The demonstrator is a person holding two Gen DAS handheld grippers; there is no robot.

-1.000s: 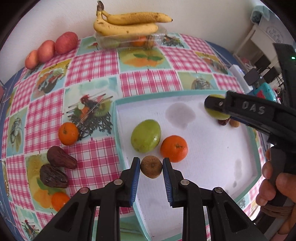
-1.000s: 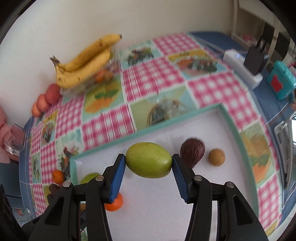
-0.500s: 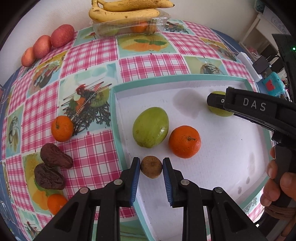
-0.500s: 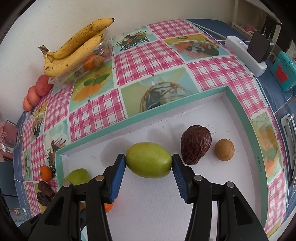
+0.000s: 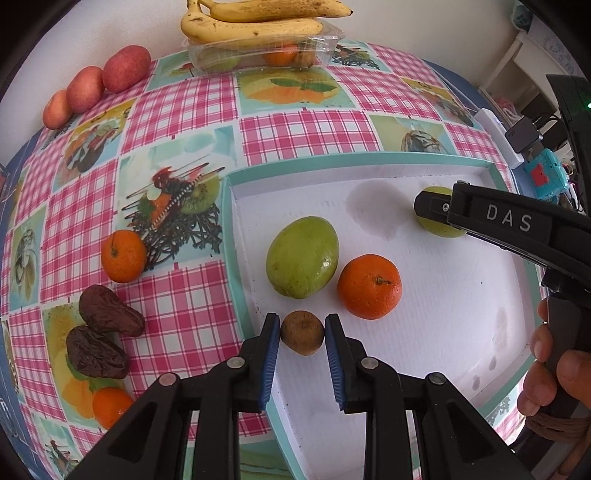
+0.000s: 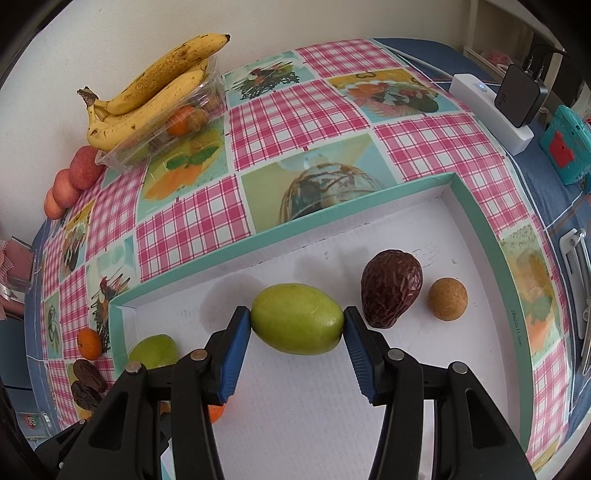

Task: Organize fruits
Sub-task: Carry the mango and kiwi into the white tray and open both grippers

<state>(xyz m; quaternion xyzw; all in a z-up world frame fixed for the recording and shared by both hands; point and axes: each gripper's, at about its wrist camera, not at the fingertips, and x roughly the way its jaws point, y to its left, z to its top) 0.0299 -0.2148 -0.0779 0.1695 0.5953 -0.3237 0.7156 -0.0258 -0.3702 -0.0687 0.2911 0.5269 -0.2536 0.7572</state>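
Observation:
My left gripper (image 5: 302, 338) is shut on a small brown kiwi (image 5: 302, 336), low over the near left part of the white tray (image 5: 461, 325). Just beyond it in the tray lie a green fruit (image 5: 303, 256) and an orange (image 5: 369, 286). My right gripper (image 6: 297, 325) is shut on a second green fruit (image 6: 297, 319), held low over the tray (image 6: 406, 398) toward its far side. To its right rest a wrinkled dark brown fruit (image 6: 391, 291) and a small tan round fruit (image 6: 447, 298).
On the checked tablecloth left of the tray lie an orange (image 5: 123, 255), two dark wrinkled fruits (image 5: 103, 332) and another orange (image 5: 110, 406). Bananas (image 5: 255, 22) top a clear box at the back; three red fruits (image 5: 96, 86) line the far left. Chargers (image 6: 495, 110) sit right.
Both grippers have dropped lower and closer to the tray, each still holding its fruit. The right one has moved nearer the dark wrinkled fruit.

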